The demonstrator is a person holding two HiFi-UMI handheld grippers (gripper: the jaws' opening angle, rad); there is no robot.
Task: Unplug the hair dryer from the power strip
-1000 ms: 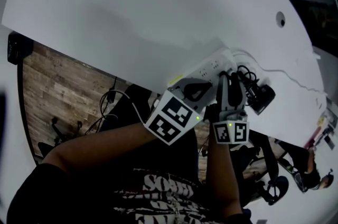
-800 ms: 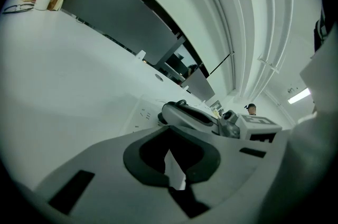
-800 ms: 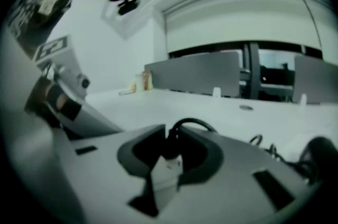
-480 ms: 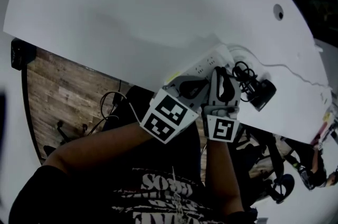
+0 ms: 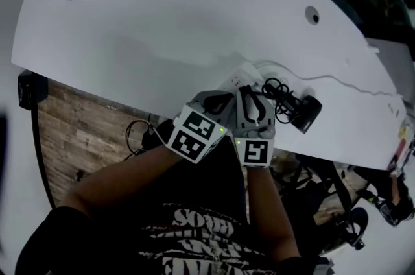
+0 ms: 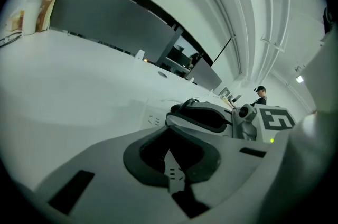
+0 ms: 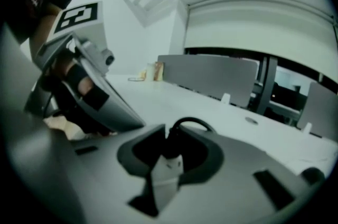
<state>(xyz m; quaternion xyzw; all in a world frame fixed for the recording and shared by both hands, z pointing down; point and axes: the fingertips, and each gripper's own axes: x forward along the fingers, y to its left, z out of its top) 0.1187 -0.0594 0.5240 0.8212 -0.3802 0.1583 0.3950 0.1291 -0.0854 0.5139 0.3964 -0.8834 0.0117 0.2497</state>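
Gripping the plug (image 7: pixel 170 145), the right gripper (image 7: pixel 168 164) had just been closing. Its jaws sat clenched on the black plug body, with the cord (image 7: pixel 192 119) looping up out of the far side. The left gripper (image 6: pixel 174 174) had its jaws pinched on a narrow white piece with slot marks, read as the near-left end of the power strip (image 5: pixel 241 77). Both grippers were side by side at the near edge of the table (image 5: pixel 162 21), left one on the left. Touching or not, couldn't tell.

Key relation: the plug was between the right jaws, so no reach was left. The strip lay flat on the table, long axis running near-left to far-right in the head view. The plug sat in the strip's top face, so the way out looked like up and off that face, not along the strip. The left gripper was on the strip at the near-left side of the plug, placed to hold it down against the pull.

The hair dryer (image 5: pixel 306 114) lay on the table right of the strip and near it. The coiled cord lay between them, so slack looked enough. The plug appeared still seated; prongs weren't visible. Judged risk: the strip lifts with the plug if the left hold slips.
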